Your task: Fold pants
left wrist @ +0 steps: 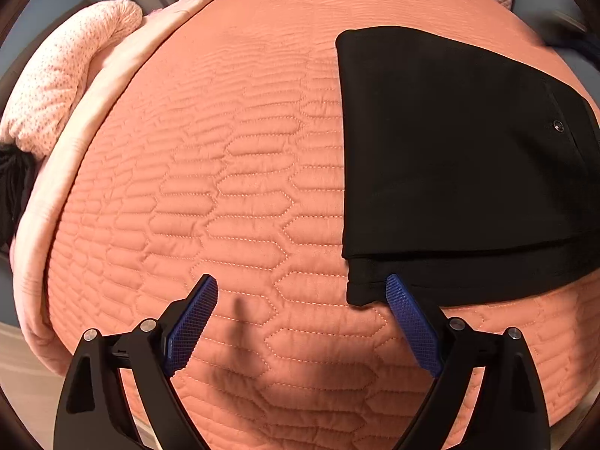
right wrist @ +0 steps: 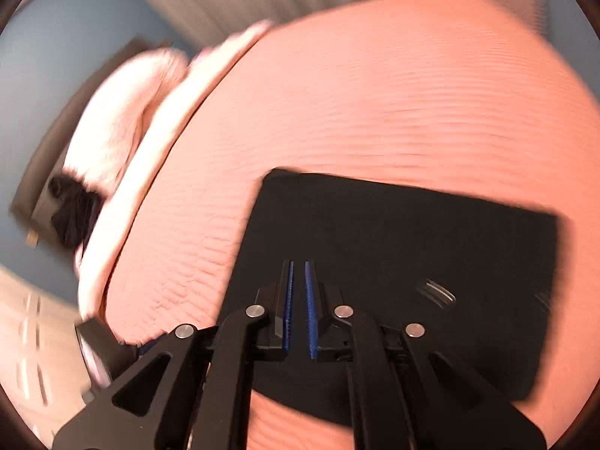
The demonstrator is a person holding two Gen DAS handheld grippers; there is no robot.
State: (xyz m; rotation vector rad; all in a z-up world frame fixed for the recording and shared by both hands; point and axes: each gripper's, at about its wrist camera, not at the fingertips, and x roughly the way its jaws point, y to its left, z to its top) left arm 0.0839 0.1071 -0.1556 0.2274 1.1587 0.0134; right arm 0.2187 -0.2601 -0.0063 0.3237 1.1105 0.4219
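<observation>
**Open left claw at the hem, right claw pinched over folded black pants**

Nearest the lens in the left wrist view, the left gripper [left wrist: 302, 290] stands spread wide, with nothing between its blue pads. Its left finger [left wrist: 191, 322] hangs over bare quilt; its right finger [left wrist: 410, 326] has its tip at the near left corner of the pants [left wrist: 450, 157], overlapping the lower hem layer. Whether the tip touches the cloth cannot be told.

Going left to right in that view: a pale speckled pillow [left wrist: 63, 78] lies at the far left edge, with something dark [left wrist: 13, 180] tucked below it. A light pink blanket edge [left wrist: 75, 150] runs beside the pillow. Then comes the wide salmon quilted bedspread [left wrist: 225, 168], stitched in long hexagons. On its right side lie the black pants, folded into a flat packet, the upper layer stopping short of the lower one along the near edge. A small metal snap [left wrist: 558, 126] shows near the packet's right end.

The right wrist view is blurred. There the right gripper [right wrist: 299, 281] is clenched almost fully, only a thin slit between its blue pads, and nothing is caught in it. It hangs above the near part of the pants [right wrist: 393, 232], which lie flat on the bedspread [right wrist: 375, 93]. At the lower left edge of this view, part of the left gripper's body [right wrist: 97, 348] shows.
</observation>
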